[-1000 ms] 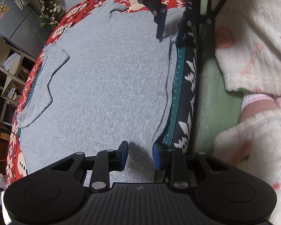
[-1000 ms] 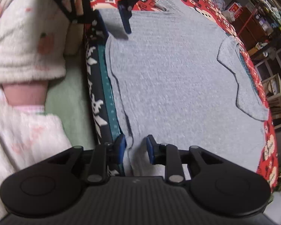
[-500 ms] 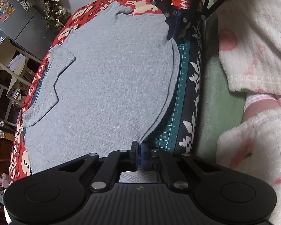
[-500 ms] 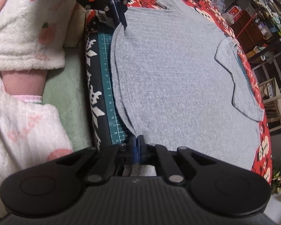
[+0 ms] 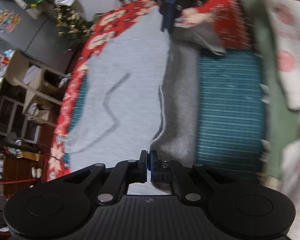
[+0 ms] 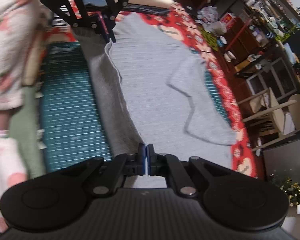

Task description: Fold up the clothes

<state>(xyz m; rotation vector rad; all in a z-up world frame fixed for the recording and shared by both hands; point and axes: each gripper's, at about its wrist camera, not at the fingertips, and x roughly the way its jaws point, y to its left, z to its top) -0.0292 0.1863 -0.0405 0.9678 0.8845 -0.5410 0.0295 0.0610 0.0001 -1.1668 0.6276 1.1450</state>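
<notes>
**Both grippers pinch the shirt edge**

My left gripper (image 5: 149, 157) & right gripper (image 6: 147, 152) both point down steeply, each clamped tight on one edge of the gray shirt (image 5: 128, 92). That edge is lifted; the rest lies flat on the red cloth (image 6: 220, 74). Green mat (image 6: 70, 110) shows beside it. A fuzzy white robe (image 5: 286, 60) is near. Pics are blurry.

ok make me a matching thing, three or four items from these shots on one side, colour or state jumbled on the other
Items:
1. shirt
2. mat
3. cloth
4. left hand-held gripper

States:
a. red, patterned
b. teal, with a grid
c. shut on the shirt's edge
d. grey, one side lifted

Pairs: 1-d, 2-b, 3-a, 4-c
</notes>
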